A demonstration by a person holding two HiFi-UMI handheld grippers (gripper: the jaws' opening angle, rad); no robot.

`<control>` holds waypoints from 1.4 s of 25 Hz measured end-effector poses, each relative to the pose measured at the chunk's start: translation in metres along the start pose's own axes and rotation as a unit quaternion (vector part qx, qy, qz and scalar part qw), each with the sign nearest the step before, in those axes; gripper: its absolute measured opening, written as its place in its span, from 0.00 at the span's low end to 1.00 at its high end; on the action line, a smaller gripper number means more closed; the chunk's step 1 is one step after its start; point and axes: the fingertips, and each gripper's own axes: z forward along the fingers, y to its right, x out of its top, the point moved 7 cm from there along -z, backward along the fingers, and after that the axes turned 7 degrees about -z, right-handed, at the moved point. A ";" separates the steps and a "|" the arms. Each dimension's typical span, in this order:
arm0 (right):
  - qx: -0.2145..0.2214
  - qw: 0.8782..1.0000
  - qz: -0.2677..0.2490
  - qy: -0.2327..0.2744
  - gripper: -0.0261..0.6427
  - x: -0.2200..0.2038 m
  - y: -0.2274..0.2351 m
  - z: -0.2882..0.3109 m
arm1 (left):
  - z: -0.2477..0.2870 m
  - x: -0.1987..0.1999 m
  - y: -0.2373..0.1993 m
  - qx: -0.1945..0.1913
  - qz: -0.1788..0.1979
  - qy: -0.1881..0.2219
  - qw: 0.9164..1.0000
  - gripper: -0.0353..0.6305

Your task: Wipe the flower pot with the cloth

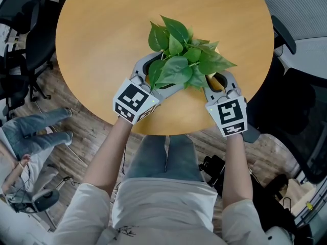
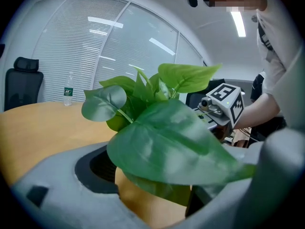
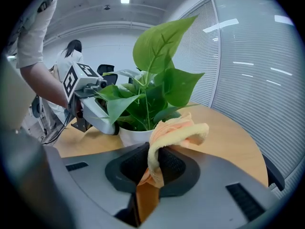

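Note:
A leafy green plant [image 1: 184, 57] stands near the front edge of the round wooden table [image 1: 112, 29]. Its white flower pot [image 3: 136, 136] shows only in the right gripper view; leaves hide it from above. My left gripper [image 1: 158, 75] is open, its jaws spread wide on either side of the plant, with a big leaf [image 2: 171, 147] between them. Whether the fingers touch the pot is hidden. My right gripper [image 1: 217, 80] sits just right of the plant, shut on an orange-yellow cloth [image 3: 171, 132] that bunches up close to the pot.
A water bottle [image 2: 68, 89] stands at the table's far side, near a black office chair [image 2: 21, 87]. More chairs ring the table [image 1: 20, 60] [image 1: 296, 111]. A seated person's legs [image 1: 36, 131] are on the left, and another person [image 3: 69, 56] stands far behind.

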 end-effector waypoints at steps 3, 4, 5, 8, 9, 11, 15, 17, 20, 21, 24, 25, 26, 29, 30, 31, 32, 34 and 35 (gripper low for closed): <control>0.001 1.000 -0.002 0.000 0.11 0.000 -0.006 -0.003 | -0.003 -0.003 0.005 0.020 -0.008 0.009 1.000 0.71; 0.002 1.000 -0.002 0.000 0.11 -0.001 -0.007 -0.004 | -0.003 -0.003 0.006 0.025 -0.011 0.010 1.000 0.71; 0.002 1.000 -0.002 0.000 0.11 -0.001 -0.008 -0.004 | -0.003 -0.003 0.007 0.030 -0.013 0.011 0.999 0.71; 0.002 1.000 0.001 0.000 0.11 -0.003 -0.009 -0.006 | 0.000 -0.003 0.009 0.045 -0.021 0.011 0.999 0.71; 0.002 1.000 0.002 0.000 0.11 -0.003 -0.010 -0.006 | 0.000 -0.003 0.010 0.050 -0.024 0.011 0.998 0.71; 0.003 1.000 0.004 0.001 0.11 -0.004 -0.012 -0.008 | 0.001 -0.003 0.011 0.059 -0.030 0.011 0.998 0.71; 0.005 1.000 0.005 0.002 0.11 -0.008 -0.015 -0.009 | 0.005 -0.004 0.016 0.082 -0.039 0.014 0.996 0.71; 0.006 1.000 0.006 0.002 0.11 -0.011 -0.017 -0.010 | 0.007 -0.006 0.018 0.094 -0.044 0.015 0.994 0.71; 0.010 1.000 0.006 0.003 0.11 -0.013 -0.022 -0.012 | 0.008 -0.007 0.022 0.112 -0.052 0.018 0.992 0.71; 0.011 1.000 0.007 0.003 0.11 -0.014 -0.023 -0.012 | 0.009 -0.007 0.023 0.117 -0.055 0.019 0.991 0.71; 0.013 1.000 0.010 0.004 0.11 -0.015 -0.025 -0.012 | 0.011 -0.007 0.025 0.133 -0.066 0.021 0.989 0.71; 0.013 1.000 0.011 0.004 0.11 -0.015 -0.025 -0.012 | 0.012 -0.007 0.026 0.138 -0.069 0.023 0.988 0.71; 0.014 1.000 0.011 0.005 0.11 -0.016 -0.026 -0.013 | 0.013 -0.007 0.027 0.143 -0.072 0.024 0.987 0.71; 0.015 1.000 0.011 0.006 0.11 -0.015 -0.027 -0.014 | 0.014 -0.006 0.030 0.159 -0.080 0.027 0.984 0.71; 0.015 1.000 0.011 0.006 0.11 -0.015 -0.028 -0.014 | 0.015 -0.006 0.031 0.163 -0.082 0.027 0.983 0.71; 0.016 1.000 0.011 0.005 0.11 -0.015 -0.028 -0.013 | 0.015 -0.006 0.031 0.166 -0.083 0.027 0.982 0.71; 0.017 1.000 0.010 0.005 0.11 -0.015 -0.029 -0.013 | 0.016 -0.006 0.030 0.168 -0.083 0.027 0.982 0.71; 0.019 1.000 0.011 0.004 0.11 -0.015 -0.030 -0.011 | 0.015 -0.007 0.030 0.168 -0.080 0.027 0.982 0.71; 0.020 1.000 0.011 0.004 0.11 -0.014 -0.031 -0.011 | 0.015 -0.007 0.029 0.167 -0.078 0.027 0.982 0.71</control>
